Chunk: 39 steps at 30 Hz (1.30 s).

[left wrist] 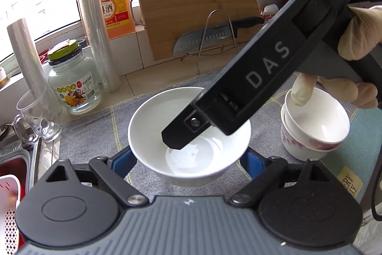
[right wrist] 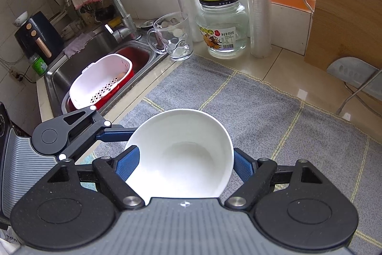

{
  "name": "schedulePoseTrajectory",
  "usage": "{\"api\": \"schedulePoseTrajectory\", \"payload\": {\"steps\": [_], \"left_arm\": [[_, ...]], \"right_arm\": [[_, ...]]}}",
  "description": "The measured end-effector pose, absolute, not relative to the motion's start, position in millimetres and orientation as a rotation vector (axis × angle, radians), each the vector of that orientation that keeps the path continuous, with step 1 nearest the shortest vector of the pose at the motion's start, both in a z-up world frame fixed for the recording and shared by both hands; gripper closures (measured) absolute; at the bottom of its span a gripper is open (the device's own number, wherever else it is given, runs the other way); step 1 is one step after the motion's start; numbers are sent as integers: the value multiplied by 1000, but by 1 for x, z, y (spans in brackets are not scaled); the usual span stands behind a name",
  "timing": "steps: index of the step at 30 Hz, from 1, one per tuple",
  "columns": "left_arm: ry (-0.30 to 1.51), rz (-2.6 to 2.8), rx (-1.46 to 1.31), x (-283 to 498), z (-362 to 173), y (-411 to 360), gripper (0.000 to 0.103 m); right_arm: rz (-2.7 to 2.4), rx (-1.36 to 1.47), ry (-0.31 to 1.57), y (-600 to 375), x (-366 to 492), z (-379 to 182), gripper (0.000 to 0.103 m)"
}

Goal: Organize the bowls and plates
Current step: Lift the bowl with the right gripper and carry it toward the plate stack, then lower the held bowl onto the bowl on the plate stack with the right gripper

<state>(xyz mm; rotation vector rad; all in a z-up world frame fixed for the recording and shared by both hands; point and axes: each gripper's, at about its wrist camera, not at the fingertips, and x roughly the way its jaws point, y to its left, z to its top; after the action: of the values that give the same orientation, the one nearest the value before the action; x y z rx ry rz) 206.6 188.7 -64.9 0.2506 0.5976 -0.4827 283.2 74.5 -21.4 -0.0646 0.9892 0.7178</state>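
A plain white bowl (right wrist: 181, 159) is held just above a grey checked cloth (right wrist: 262, 111) on the worktop (right wrist: 286, 63), near the front edge. Its mouth faces up and tips toward the near side. Being round, it has no long axis.

The right tool (right wrist: 185, 163) clamps it, blue pads on opposite sides. The left tool (left wrist: 188, 158) also has the bowl between its pads, which seem to press its walls.

To the right on the cloth stand two smaller nested bowls (left wrist: 317, 133), the outer one flower-patterned. A gloved hand (left wrist: 358, 40) reaches a finger over their rim.

That pair looks sorted. The white bowl has yet to be set down, and no plates are in sight. The sink (right wrist: 71, 68) lies left, and a cutting board (left wrist: 195, 4) leans at the far wall.
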Motion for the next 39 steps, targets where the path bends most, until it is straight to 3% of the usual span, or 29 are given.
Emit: {"api": "schedulePoseTrajectory", "payload": {"steps": [39], "left_arm": [[544,-771,322,184,-43,93,11]], "right_arm": [[455,22,917,-42,210,7,16]]}}
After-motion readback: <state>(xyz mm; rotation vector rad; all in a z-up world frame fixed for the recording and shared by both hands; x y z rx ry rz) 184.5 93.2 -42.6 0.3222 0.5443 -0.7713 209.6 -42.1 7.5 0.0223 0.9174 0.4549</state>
